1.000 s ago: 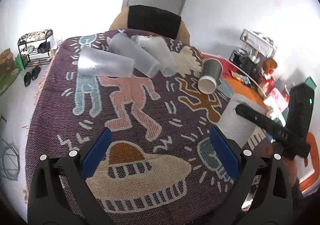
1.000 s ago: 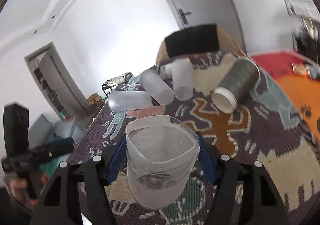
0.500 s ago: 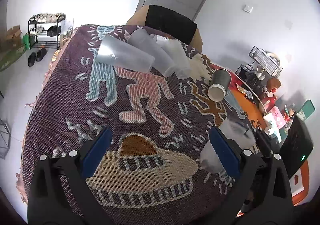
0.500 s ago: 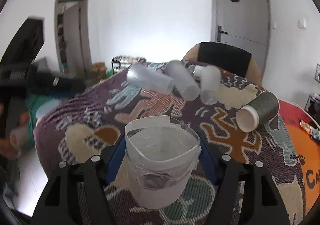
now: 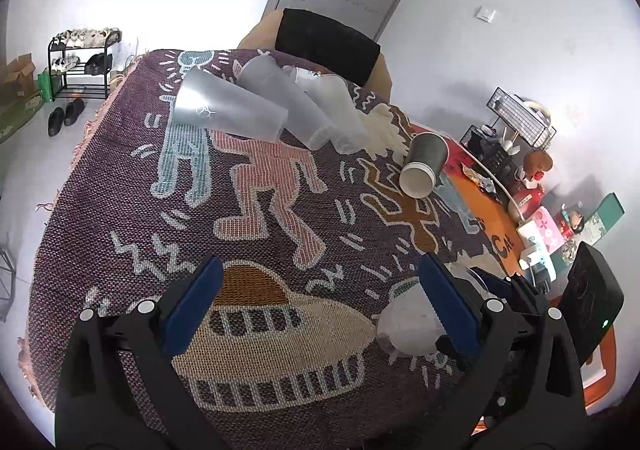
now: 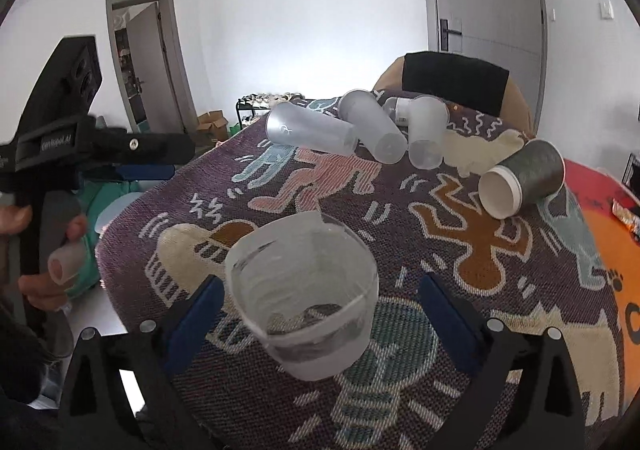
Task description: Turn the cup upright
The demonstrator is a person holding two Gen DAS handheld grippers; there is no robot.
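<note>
1 frosted plastic cup (image 6: 302, 294) upright on woven cloth (image 6: 460, 218) | right fingers (image 6: 444, 310) apart — not gripping | left fingers (image 5: 446, 302) apart — empty

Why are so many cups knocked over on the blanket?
Three frosted cups and a dark paper cup lie on their sides at the far end. Only the clear cup near the right gripper stands upright.

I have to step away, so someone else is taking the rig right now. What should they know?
Right gripper: open, pads clear of the clear cup, which stands upright, mouth up, on the blanket.
Left gripper: open, empty.
Done: that one cup is upright.
Left: three frosted cups and the dark paper cup lie on their sides farther back.
</note>
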